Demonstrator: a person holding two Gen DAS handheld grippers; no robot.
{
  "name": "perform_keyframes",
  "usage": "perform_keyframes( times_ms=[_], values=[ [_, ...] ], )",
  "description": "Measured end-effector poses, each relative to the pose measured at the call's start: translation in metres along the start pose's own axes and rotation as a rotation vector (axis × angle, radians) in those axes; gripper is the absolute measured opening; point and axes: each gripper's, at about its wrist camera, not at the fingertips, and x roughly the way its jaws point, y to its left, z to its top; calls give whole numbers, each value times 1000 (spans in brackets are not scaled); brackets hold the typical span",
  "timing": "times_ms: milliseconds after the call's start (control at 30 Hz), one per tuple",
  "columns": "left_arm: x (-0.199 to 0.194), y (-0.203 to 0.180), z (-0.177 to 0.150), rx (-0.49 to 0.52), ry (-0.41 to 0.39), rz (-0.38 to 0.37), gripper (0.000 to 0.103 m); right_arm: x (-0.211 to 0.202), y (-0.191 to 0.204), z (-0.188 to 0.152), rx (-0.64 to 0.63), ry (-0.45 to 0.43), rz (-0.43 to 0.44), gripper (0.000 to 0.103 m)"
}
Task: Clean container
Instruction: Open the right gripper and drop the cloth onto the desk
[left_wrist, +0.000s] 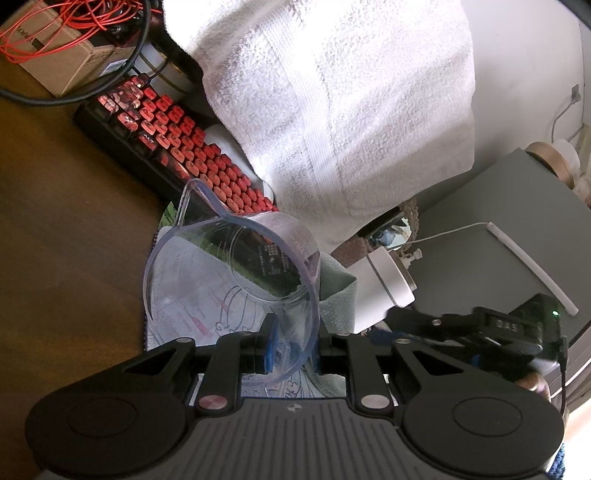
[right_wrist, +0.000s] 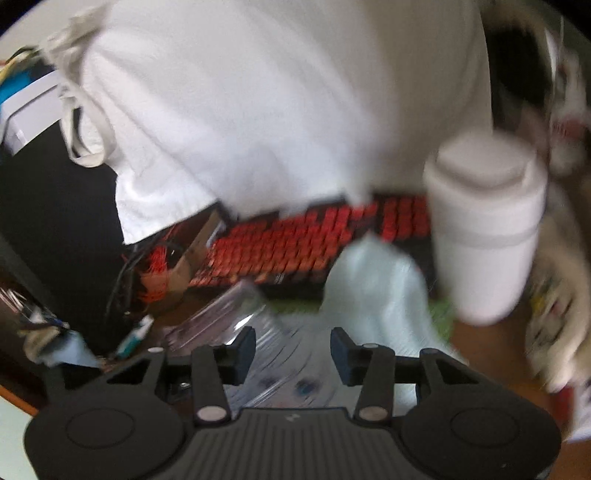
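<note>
A clear plastic measuring jug lies tilted on its side with its mouth facing me. My left gripper is shut on the jug's wall, one pad inside the rim and one outside. A pale green cloth lies bunched just right of the jug. In the blurred right wrist view my right gripper is open with nothing between its fingers. The green cloth rises just beyond its right finger, and the jug shows as a clear smear to the left. The right gripper's black body is also in the left wrist view.
A large white towel hangs over the back of the scene. A black keyboard with red keys lies behind the jug, and a white lidded tumbler stands to the right. A cardboard box with orange wire sits far left.
</note>
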Motion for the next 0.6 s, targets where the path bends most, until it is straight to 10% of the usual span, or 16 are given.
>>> perform_keyframes(
  times_ms=[600],
  values=[
    [-1,-1,-2,-4,-10,7,19,69,7,-7,281,238,-55,14]
  ],
)
